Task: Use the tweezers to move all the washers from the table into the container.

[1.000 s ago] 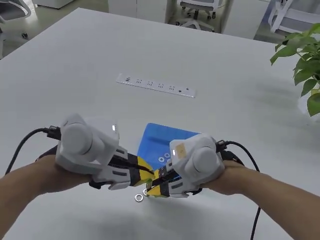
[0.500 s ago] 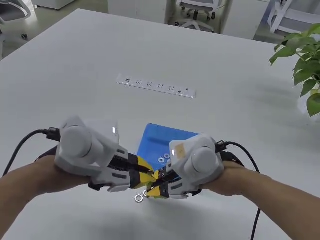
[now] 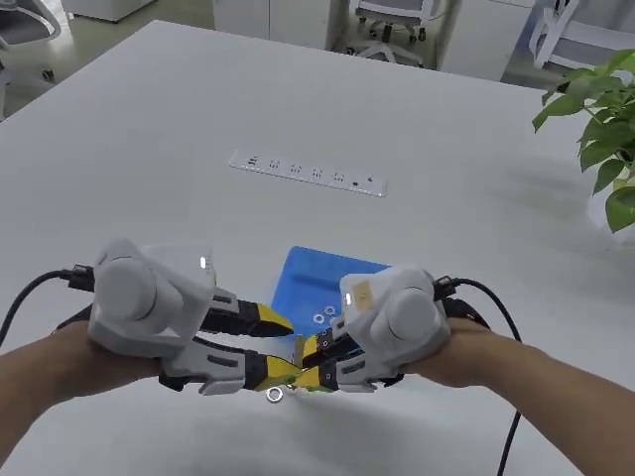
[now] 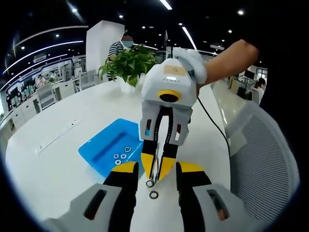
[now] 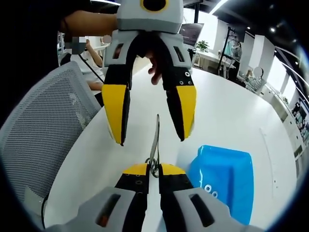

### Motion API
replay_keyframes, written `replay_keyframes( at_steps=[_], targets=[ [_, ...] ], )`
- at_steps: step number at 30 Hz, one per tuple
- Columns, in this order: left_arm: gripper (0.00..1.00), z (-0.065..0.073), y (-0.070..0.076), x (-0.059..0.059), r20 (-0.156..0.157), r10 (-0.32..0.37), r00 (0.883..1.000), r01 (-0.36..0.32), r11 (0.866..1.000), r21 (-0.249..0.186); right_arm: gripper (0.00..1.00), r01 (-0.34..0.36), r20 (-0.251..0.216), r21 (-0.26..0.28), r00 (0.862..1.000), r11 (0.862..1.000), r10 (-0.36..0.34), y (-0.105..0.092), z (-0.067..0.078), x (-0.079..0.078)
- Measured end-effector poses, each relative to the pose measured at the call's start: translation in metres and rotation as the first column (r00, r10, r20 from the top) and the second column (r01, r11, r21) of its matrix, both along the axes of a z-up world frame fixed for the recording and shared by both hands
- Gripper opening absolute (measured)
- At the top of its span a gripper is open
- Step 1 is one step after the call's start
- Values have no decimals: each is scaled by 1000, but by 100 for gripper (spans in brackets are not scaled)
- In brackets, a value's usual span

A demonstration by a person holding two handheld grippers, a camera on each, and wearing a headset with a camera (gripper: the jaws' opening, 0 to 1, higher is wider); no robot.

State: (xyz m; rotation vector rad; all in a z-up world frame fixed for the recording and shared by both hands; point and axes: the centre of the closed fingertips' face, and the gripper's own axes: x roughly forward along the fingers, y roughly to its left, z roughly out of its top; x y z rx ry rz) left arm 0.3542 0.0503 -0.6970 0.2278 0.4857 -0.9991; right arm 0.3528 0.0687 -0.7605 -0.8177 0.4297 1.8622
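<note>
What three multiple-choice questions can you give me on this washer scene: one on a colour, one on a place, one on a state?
1. What colour is the container? A) blue B) red C) green
2. Where is the washer lowest in the left gripper view? A) in the container B) on the table C) on the floor
3. How is the right gripper? A) open and empty B) shut on a washer C) shut on the tweezers

Answers: 1 A, its walls and floor are blue. 2 B, it lies on the white tabletop, outside the container. 3 C, its jaws pinch the tweezers in the right gripper view.
</note>
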Motion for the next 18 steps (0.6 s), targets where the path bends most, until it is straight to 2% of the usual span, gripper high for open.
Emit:
replay_keyframes(
  at_steps=[13,16,18],
  targets=[
    [63,-10,21,-2,-21,65,998,-65,998,-12,8,-11,16,21,1000,1000,10,-2,28,1],
    [71,-12,26,0,-11,93,996,-94,996,-9,8,-12,27,26,1000,1000,12,-3,34,2],
    [73,-10,24,0,-13,108,994,-108,994,-21,8,-11,32,29,999,1000,10,-4,39,2]
  ],
)
